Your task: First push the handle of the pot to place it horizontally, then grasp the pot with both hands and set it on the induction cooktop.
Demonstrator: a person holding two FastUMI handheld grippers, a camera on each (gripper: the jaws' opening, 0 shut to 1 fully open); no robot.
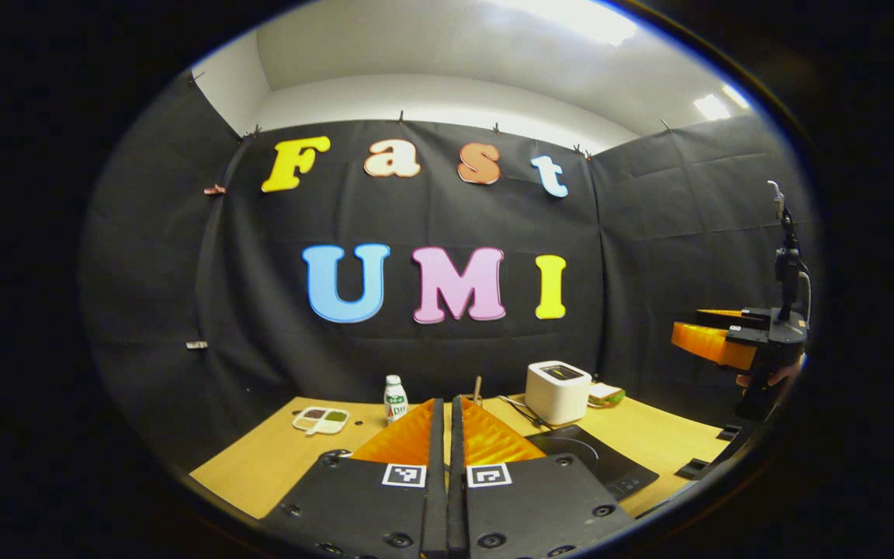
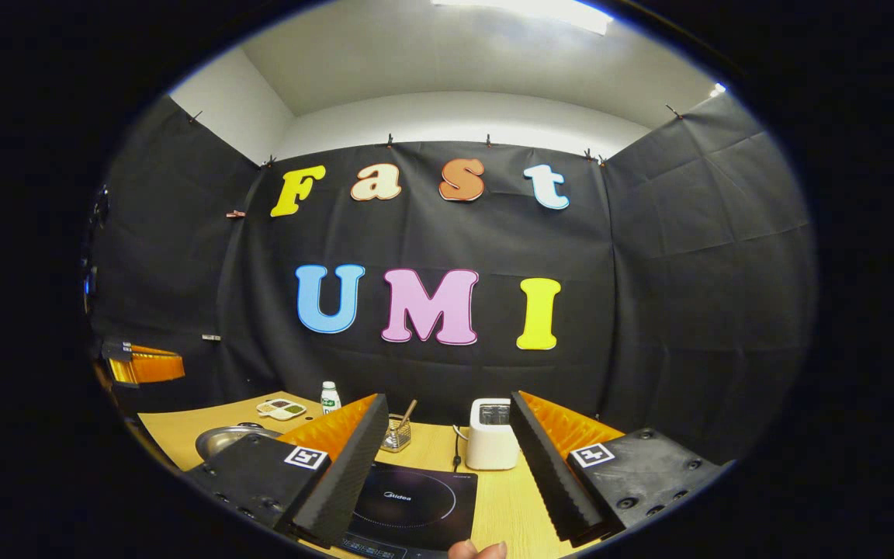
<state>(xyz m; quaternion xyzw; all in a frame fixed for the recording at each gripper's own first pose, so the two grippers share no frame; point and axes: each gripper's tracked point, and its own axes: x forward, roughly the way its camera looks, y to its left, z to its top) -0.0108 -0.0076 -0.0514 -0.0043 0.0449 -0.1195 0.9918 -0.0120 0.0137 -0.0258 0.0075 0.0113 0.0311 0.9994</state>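
Two hand-held claws raised above a wooden table [image 2: 183, 427], pot not yet on cooktop.
L claw [image 1: 447, 423]: fingers pressed together, holding nothing. R claw [image 2: 447, 435]: spread wide, empty; in left gripper view it hangs at far right w/ a hand on it. Pot [image 2: 226, 440], metal, sits on table at left, beside black induction cooktop [image 2: 416, 505], partly hidden by R claw's finger. White toaster [image 2: 491, 435] & small bottle [image 2: 330, 396] near back wall.
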